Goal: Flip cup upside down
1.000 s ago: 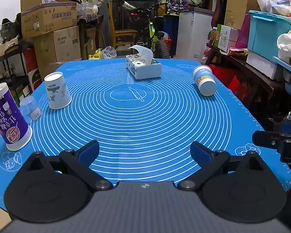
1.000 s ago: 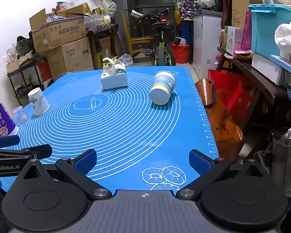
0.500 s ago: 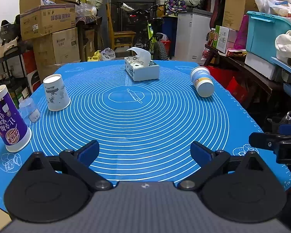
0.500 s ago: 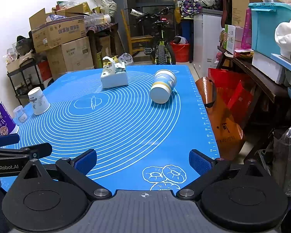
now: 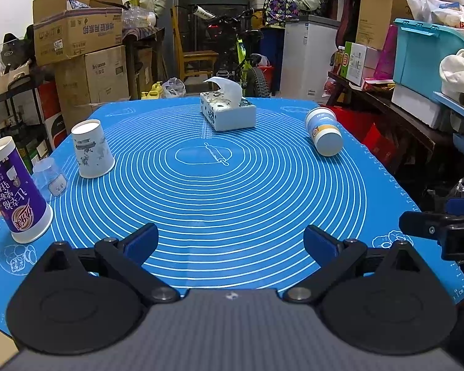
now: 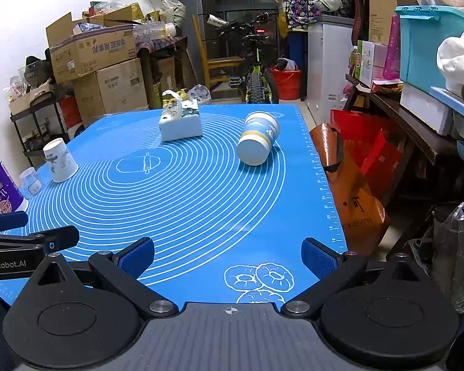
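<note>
Blue-and-white paper cup with a yellow band lies on its side on the blue silicone baking mat, right of centre, near the mat's right edge — flat base facing the cameras, mouth pointing away. In the left wrist view it sits at the far right. Nothing touches it.

White patterned tissue box stands just left of it and slightly further back, one tissue sticking up. Well apart on the left side of the mat: white printed paper cup standing mouth-down, small clear plastic cup beside it, tall purple paper cup also inverted, near the left edge.

Right gripper hovers over the near edge of the mat, jaws spread wide, holding nothing. Left gripper — same: wide apart, empty, low over the near edge. Both well short of the cup.
</note>
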{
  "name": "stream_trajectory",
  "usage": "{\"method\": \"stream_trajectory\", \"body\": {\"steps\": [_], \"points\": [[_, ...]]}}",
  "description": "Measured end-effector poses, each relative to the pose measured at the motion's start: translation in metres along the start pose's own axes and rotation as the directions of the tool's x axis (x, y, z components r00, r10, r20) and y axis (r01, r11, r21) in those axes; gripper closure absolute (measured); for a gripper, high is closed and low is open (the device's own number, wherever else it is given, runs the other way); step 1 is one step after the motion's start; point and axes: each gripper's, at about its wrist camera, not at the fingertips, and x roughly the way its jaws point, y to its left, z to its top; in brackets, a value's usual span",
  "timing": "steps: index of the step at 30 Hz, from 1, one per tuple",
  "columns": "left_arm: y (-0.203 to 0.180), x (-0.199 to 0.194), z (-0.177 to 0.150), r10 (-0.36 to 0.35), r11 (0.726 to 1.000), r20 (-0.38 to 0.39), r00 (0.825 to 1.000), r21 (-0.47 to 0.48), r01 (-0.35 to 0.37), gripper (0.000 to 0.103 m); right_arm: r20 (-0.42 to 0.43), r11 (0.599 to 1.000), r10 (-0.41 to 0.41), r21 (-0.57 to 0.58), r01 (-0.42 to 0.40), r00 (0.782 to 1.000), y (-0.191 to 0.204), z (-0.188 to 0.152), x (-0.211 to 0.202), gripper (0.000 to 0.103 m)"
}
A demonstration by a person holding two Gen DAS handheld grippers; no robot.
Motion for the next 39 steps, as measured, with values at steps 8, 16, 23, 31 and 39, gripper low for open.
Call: {"method": "stream_trajectory", "body": {"steps": [8, 16, 23, 31, 39], "points": [[0.002, -0.001, 0.0, 0.01, 1.0, 0.006, 1.0, -0.003, -0.01, 0.004, 0.001, 1.0, -0.004, 0.002, 0.004, 1.0, -0.005, 0.0, 0.0, 0.003], [0.002, -0.001, 0.001, 0.007, 1.0, 0.002, 1.0, 0.004, -0.007, 0.004, 0.001, 1.0, -0.006, 0.002, 0.006, 1.0, -0.008, 0.0, 0.001, 0.003], [0.0, -0.001, 0.001, 0.014, 1.0, 0.004, 1.0, 0.01, -0.014, 0.004, 0.001, 1.0, -0.008, 0.002, 0.008, 1.0, -0.009, 0.0, 0.001, 0.003], [-0.001, -0.001, 0.0, 0.021, 1.0, 0.001, 1.0, 0.009, -0.021, 0.004, 0.002, 1.0, -0.009, 0.001, 0.009, 1.0, -0.01, 0.0, 0.0, 0.003], [-0.001, 0.0, 0.0, 0.022, 1.0, -0.001, 1.0, 0.009, -0.022, 0.004, 0.002, 1.0, -0.009, 0.0, 0.009, 1.0, -0.01, 0.0, 0.0, 0.003]]}}
